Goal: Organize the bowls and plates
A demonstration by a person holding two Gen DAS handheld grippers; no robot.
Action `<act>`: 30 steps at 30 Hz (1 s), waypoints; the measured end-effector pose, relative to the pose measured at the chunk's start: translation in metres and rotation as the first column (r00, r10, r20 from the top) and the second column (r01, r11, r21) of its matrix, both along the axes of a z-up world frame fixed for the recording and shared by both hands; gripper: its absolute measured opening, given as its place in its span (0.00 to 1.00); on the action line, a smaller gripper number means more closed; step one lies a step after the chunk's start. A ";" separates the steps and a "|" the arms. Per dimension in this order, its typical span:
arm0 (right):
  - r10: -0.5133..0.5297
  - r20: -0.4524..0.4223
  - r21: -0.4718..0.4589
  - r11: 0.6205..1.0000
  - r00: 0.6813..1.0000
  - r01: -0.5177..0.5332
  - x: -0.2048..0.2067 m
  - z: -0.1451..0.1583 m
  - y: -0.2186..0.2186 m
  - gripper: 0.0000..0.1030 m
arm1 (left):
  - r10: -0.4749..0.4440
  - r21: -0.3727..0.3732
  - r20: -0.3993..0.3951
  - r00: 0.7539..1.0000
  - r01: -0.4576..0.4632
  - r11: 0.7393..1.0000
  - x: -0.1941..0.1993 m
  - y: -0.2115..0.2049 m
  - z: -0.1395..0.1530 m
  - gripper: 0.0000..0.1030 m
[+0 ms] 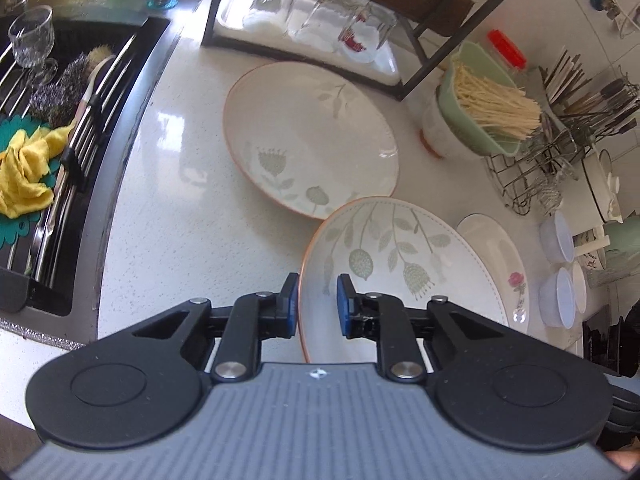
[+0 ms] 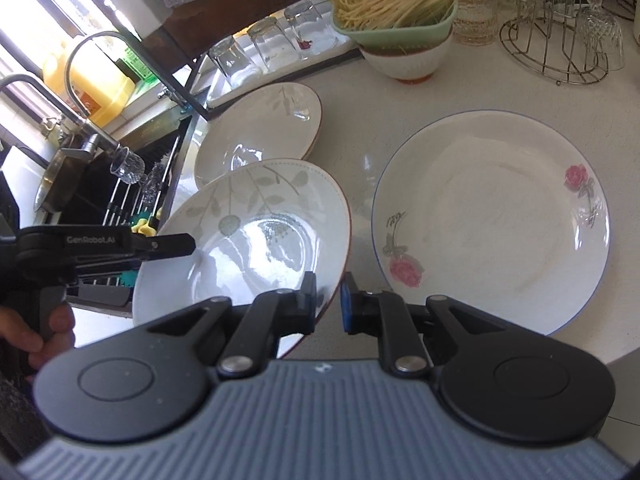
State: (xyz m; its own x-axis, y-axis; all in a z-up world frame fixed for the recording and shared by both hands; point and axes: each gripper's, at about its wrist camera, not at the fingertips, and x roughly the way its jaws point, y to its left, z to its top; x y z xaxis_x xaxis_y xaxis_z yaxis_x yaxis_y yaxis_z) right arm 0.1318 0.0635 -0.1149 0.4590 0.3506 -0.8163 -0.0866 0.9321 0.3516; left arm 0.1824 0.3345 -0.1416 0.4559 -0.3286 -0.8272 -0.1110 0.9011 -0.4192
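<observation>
Leaf-patterned plates: two, one (image 2: 244,240) tilted up off the counter, one (image 1: 310,136) lying flat
Rose-patterned plate (image 2: 490,220): one
Upturned drinking glasses on the white tray: three, at (image 2: 232,60), (image 2: 269,42) and (image 2: 310,28)
Stemmed glass (image 1: 31,38) on the sink rack: one
Stemmed glasses on the wire stand (image 2: 600,24): one clear, perhaps more behind it
Green bowl of noodles (image 2: 396,4): one, sitting in one white bowl (image 2: 408,62)
Small lidded tubs: two, at (image 1: 558,236) and (image 1: 560,298)
Yellow cloth (image 1: 26,168): one
Steel scourers (image 1: 60,90): two, it seems
</observation>
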 end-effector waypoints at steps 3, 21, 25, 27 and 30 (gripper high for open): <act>-0.010 0.008 0.019 1.000 1.000 0.010 0.001 0.006 -0.011 0.15 | 0.001 -0.008 0.003 1.000 -0.001 1.000 0.004 -0.009 0.011 0.21; -0.068 0.046 0.099 0.993 0.997 0.064 0.024 0.012 -0.096 0.15 | -0.014 0.015 0.017 1.000 0.013 1.000 0.031 -0.089 0.028 0.22; -0.065 0.062 0.081 0.995 0.996 0.060 0.025 0.010 -0.109 0.15 | -0.036 0.033 0.015 0.999 0.035 0.999 0.038 -0.108 0.029 0.22; -0.067 0.061 0.070 0.996 0.996 0.063 0.026 0.007 -0.115 0.15 | -0.036 0.028 0.007 0.999 0.036 0.999 0.043 -0.115 0.025 0.22; -0.083 0.056 0.071 0.994 0.995 0.079 0.027 -0.001 -0.125 0.15 | -0.043 0.031 -0.006 0.999 0.043 0.999 0.052 -0.126 0.018 0.22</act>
State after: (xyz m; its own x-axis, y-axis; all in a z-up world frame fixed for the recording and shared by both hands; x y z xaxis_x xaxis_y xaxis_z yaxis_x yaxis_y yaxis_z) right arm 0.1590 -0.0613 -0.1156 0.5347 0.3644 -0.7624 -0.0340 0.9108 0.4115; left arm 0.2346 0.2086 -0.1238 0.4375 -0.3218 -0.8396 -0.0744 0.9176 -0.3905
